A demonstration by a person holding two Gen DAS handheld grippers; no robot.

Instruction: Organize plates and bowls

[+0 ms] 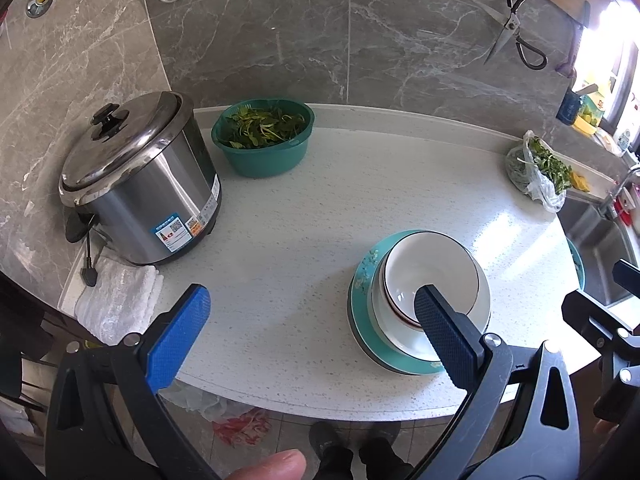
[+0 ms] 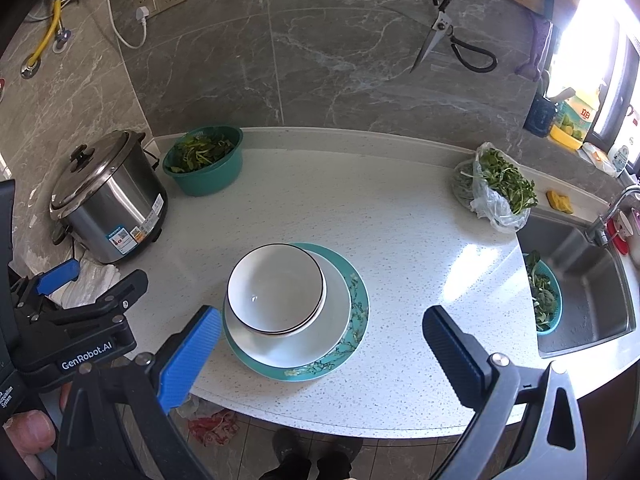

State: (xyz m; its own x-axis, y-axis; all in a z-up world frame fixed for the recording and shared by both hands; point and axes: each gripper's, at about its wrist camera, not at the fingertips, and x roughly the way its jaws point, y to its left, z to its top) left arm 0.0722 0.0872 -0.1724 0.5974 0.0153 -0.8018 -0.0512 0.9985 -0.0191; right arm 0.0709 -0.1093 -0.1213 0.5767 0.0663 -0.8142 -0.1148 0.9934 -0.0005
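Stacking looks finished: bowl sits on a white plate atop the teal plate, between and just ahead of the right claw's spread, empty fingers. Left claw hangs released too, stack at its right finger; nothing else seems left.

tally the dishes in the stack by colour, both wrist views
White bowls: 2, nested; a second rim shows under the top one.
White plate: 1.
Teal floral plate: 1, at the bottom.
Total: 4 dishes on the countertop.
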